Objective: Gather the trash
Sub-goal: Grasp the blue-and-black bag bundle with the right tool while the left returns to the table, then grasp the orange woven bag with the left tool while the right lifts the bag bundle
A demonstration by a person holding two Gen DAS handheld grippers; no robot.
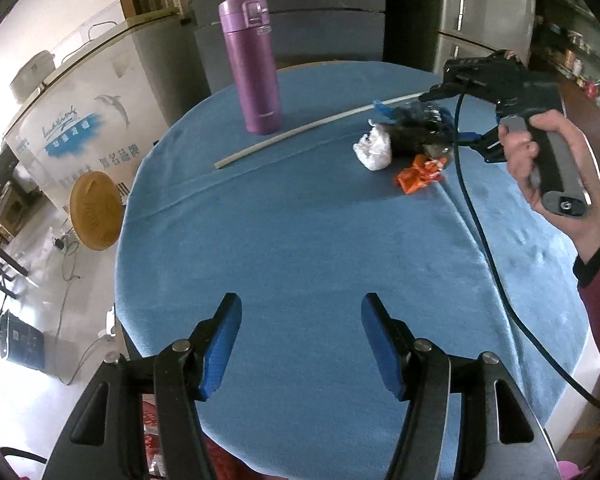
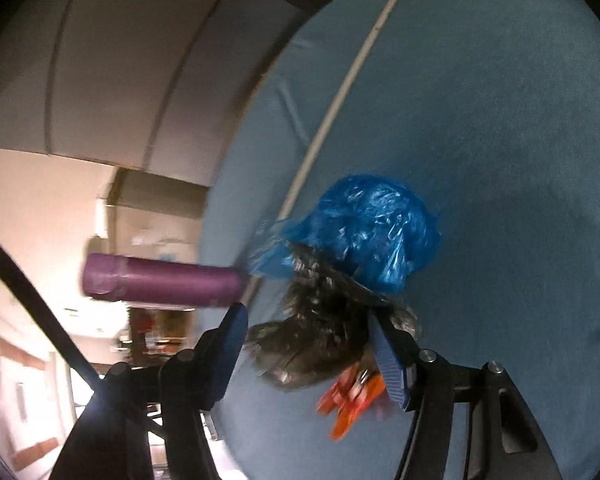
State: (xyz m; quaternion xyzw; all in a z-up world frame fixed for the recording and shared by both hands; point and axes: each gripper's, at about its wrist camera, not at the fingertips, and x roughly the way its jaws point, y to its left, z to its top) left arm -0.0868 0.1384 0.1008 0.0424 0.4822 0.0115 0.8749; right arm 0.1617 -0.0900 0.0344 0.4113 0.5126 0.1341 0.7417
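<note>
A pile of trash lies at the far right of the round blue table (image 1: 300,240): a crumpled white tissue (image 1: 374,148), a dark crinkled plastic bag (image 1: 416,128), an orange wrapper (image 1: 420,174) and a blue plastic bag (image 2: 372,228). My left gripper (image 1: 300,344) is open and empty, low over the near table edge. My right gripper (image 2: 308,344) is open, its jaws on either side of the dark plastic bag (image 2: 320,340), with the orange wrapper (image 2: 352,396) just below. In the left wrist view the right gripper (image 1: 460,116) reaches into the pile from the right.
A purple thermos (image 1: 254,68) stands upright at the far left of the table; it also shows in the right wrist view (image 2: 160,284). A long white stick (image 1: 312,128) lies across the table behind the trash. A black cable (image 1: 484,240) trails over the table's right side.
</note>
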